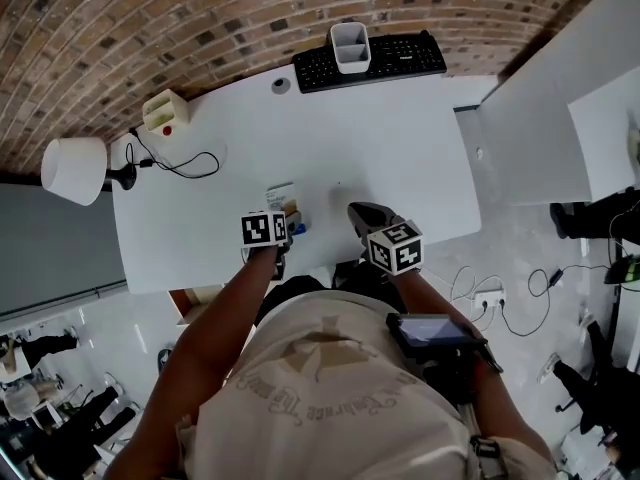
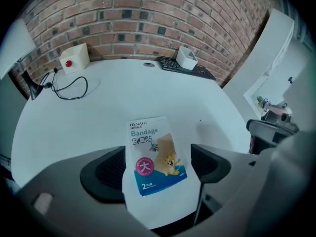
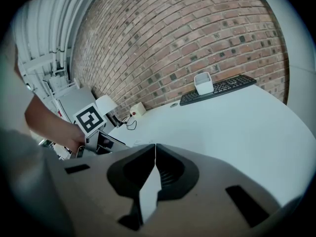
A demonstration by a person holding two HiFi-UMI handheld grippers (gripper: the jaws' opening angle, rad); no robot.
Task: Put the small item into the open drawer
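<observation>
- Two tongs hover at the near edge of the white table [image 2: 89, 122]. The left tongs [image 2: 157, 158] point steeply down and the right tongs [image 3: 155, 154] are just beside them.
- Bare tabletop stretches ahead of both tongs up to the keyboard [image 1: 370, 60] at the far edge, under the brick wall.
- Well to the left of the left tongs lie a looped black cable [image 1: 180, 163], a white lamp [image 1: 75, 168] and a small box with a red button [image 1: 165, 111].
- To the right of the right tongs the table ends, and a white panel stands past its edge.
- Our left tongs stand wide apart over the bandage packet [image 2: 154, 154], which lies flat on the table between the jaws. Neither pad presses on it.
- The packet's long axis runs away from the left tongs toward the wall, leaning slightly, with its printed heading at the far end.
- Our right tongs are closed tip to tip, with nothing in them.
- A white two-part cup [image 1: 350, 46] sits on the keyboard. We cannot tell what it holds.
- What looks like the open drawer [image 1: 190, 303] shows below the table's near edge, to the left of the left tongs. Its inside is mostly hidden.
</observation>
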